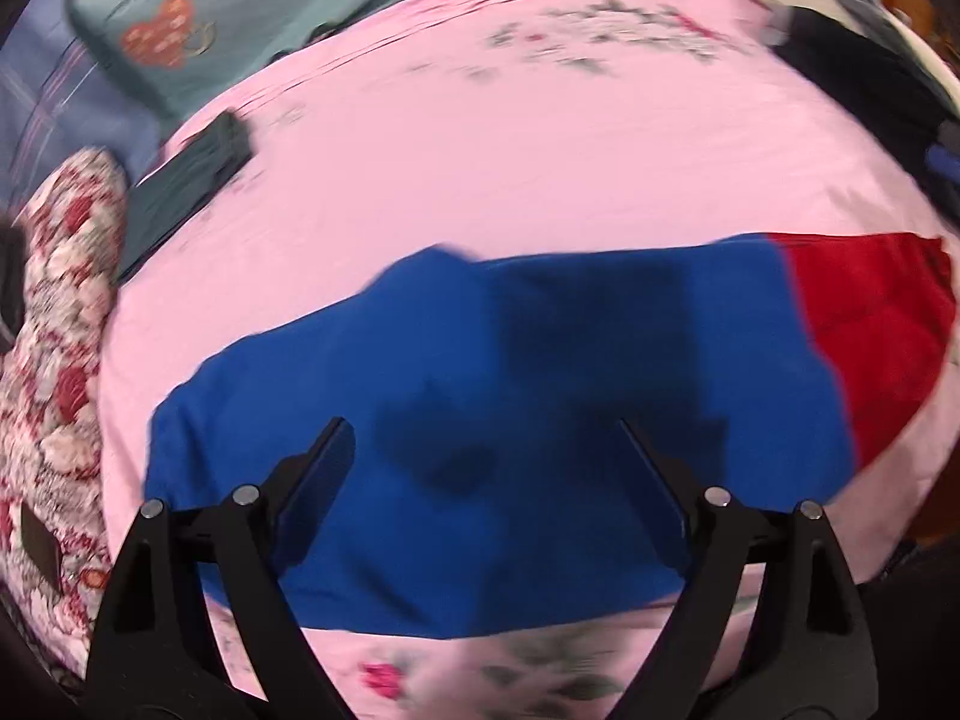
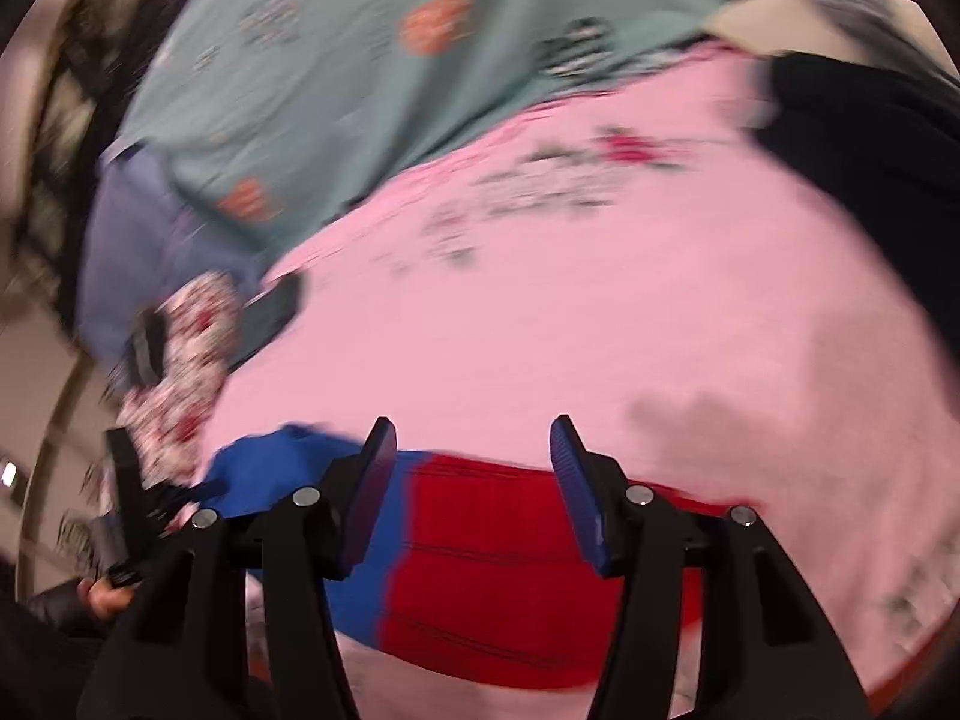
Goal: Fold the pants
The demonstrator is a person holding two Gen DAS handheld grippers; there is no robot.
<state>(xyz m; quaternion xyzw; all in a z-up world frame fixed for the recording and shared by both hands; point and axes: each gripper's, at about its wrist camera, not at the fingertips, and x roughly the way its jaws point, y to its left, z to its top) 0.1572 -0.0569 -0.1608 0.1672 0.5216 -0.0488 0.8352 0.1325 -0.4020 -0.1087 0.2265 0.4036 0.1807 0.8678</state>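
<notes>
The pants (image 1: pixel 540 396) are blue with a red waist part (image 1: pixel 870 324) and lie folded in a wide band on the pink bed sheet (image 1: pixel 510 168). My left gripper (image 1: pixel 483 426) is open and empty, held above the blue part. In the right wrist view the red part (image 2: pixel 492 558) lies under my right gripper (image 2: pixel 474 426), which is open and empty, with the blue part (image 2: pixel 282 474) to its left. Both views are blurred by motion.
A folded dark green garment (image 1: pixel 186 186) lies at the sheet's left. A floral pillow (image 1: pixel 60 360) sits at the far left. A teal blanket (image 1: pixel 270 18) lies at the back. Dark clothes (image 1: pixel 870 78) are piled at the right. The other hand-held gripper (image 2: pixel 129 516) shows at the left.
</notes>
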